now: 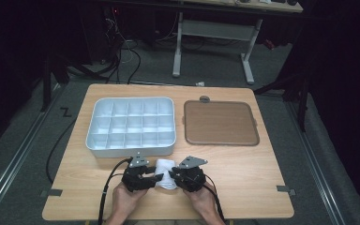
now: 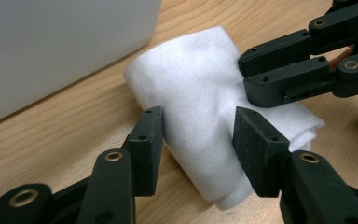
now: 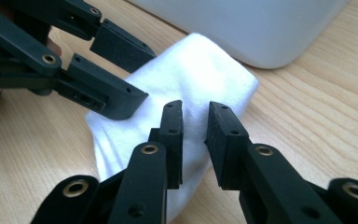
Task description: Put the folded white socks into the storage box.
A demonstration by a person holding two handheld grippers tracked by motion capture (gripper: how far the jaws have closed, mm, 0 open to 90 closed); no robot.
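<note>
Table (image 1: 243,161): wood; white divided tray (image 1: 131,126) and brown mat (image 1: 220,123) sit beyond the work.
Cloth (image 1: 166,173): folded white, near front edge, just before tray.
Left gripper (image 2: 198,140): jaws spread, straddling cloth's end, not yet pinching.
Right gripper (image 3: 195,140): jaws narrow, nipping a fold.
Advice: likely best to close left fully on all layers before lifting.

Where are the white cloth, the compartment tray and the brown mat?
cloth (image 2: 200,93), left gripper view, on the top of the folded bundle.
tray (image 1: 93,143), high view, on its front left rim.
mat (image 1: 220,123), high view, on the middle of its flat surface.
</note>
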